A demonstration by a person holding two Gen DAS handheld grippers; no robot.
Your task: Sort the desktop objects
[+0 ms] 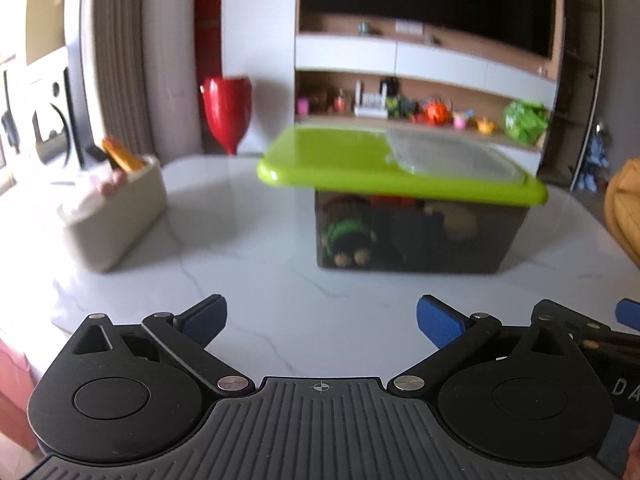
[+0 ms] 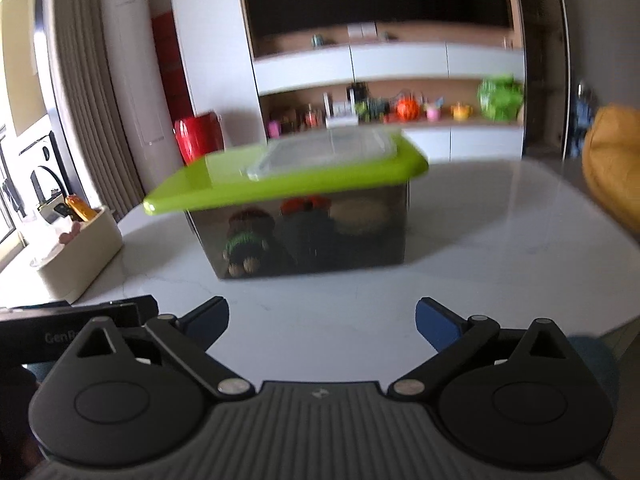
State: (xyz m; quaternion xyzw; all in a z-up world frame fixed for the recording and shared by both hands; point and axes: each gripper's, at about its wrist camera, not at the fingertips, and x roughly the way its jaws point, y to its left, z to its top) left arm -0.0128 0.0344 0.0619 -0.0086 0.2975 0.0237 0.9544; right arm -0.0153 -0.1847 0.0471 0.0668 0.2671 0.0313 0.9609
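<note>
Both the left gripper [image 1: 321, 322] and right gripper [image 2: 322, 322] have their blue-padded fingers [image 1: 438, 322] spread apart, holding nothing, above the glossy marbled surface [image 1: 248, 296]. Ahead stands the smoky plastic box [image 1: 416, 236] of knitted toys; its slick green lid [image 1: 360, 162] sits skewed, overhanging one side, so a nudge could slide it off. The cream tray [image 1: 116, 216] stands left.

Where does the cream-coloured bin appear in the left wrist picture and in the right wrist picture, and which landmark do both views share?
Left wrist view: the cream-coloured bin stands on the marble table at middle left, apart from the dark box.
Right wrist view: the same bin sits at the left edge, lower and partly cut off by the picture's rim.
Shared landmark: the green lid lying on the dark box, right of the bin in both.
</note>
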